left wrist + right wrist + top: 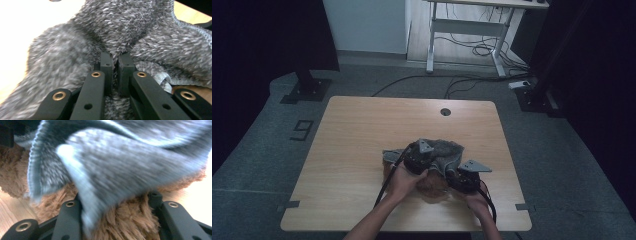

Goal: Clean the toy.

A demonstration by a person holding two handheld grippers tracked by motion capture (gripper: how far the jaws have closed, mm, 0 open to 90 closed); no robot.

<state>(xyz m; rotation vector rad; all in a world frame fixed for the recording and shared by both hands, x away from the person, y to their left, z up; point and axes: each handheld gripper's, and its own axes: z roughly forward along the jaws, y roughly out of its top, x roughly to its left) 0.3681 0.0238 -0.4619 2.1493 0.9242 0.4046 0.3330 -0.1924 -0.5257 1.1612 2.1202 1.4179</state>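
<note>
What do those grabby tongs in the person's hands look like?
Both tongs, left and right, are chunky and black, each topped with a grey three-cornered plate and trailing a black cable. Up close, the black jaws have brass-ringed holes. The forearms are bare, no sleeves.

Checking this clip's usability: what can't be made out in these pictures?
- Brown plush thing: its shape is hidden under the grey fuzzy cloth in all views.
- Right gripper: its fingertips are covered by cloth and plush; the grip is unclear.
- High view: the left gripper and the cloth are dim and small.
</note>
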